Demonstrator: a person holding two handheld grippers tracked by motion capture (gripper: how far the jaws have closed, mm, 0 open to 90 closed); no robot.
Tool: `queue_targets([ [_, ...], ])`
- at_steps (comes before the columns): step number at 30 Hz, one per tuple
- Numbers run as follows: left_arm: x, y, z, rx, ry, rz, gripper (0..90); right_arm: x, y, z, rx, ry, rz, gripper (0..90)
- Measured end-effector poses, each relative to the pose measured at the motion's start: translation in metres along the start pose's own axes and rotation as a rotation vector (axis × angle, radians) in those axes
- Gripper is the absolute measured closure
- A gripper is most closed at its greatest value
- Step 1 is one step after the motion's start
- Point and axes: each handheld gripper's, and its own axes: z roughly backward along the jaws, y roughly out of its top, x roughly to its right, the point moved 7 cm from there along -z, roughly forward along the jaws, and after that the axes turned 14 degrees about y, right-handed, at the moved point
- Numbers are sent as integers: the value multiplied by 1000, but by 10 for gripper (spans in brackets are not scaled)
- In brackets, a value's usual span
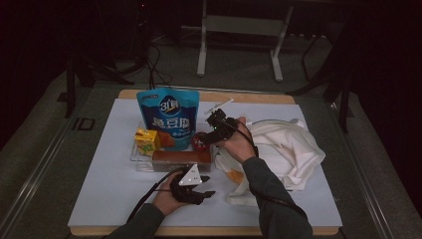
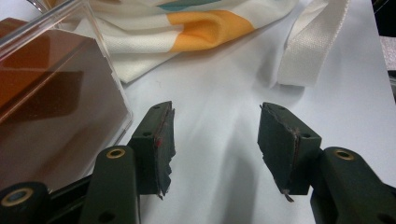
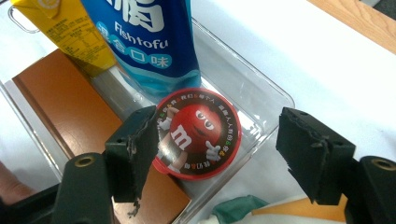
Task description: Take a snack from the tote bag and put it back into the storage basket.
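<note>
A clear plastic tray (image 1: pixel 134 155) holds a blue fish tofu pouch (image 1: pixel 168 117), a yellow drink carton (image 1: pixel 147 140), a long brown box (image 1: pixel 180 159) and a red M&M's tub (image 1: pixel 199 142). My right gripper (image 1: pixel 205 138) hovers over the tub, open. In the right gripper view the tub (image 3: pixel 198 135) lies flat in the tray (image 3: pixel 261 93) below the spread jaws, the left jaw overlapping its rim and the right jaw well off it. My left gripper (image 1: pixel 208 185) rests open on the white mat in front of the tray; nothing is between its jaws (image 2: pixel 215 126).
A cream tote bag (image 1: pixel 288 144) with orange and teal print lies crumpled right of the tray, its strap (image 2: pixel 313 51) trailing toward the left gripper. The tray's clear corner (image 2: pixel 112 70) and brown box (image 2: pixel 51 116) stand close beside the left jaw. A white mat (image 1: pixel 109 189) covers the wooden table.
</note>
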Motion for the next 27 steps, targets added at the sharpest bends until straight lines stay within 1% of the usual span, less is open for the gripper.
queue_targets([
  [6, 0, 0, 0, 0, 2, 1, 460, -1, -2, 6, 6, -1, 14, 301],
  [7, 0, 0, 0, 0, 2, 1, 460, -1, -2, 7, 6, 0, 14, 320],
  [8, 0, 0, 0, 1, 2, 1, 460, -1, -3, 7, 6, -1, 16, 321],
  [27, -1, 0, 0, -1, 1, 2, 460, 1, -10, 18, 11, 0, 29, 323],
])
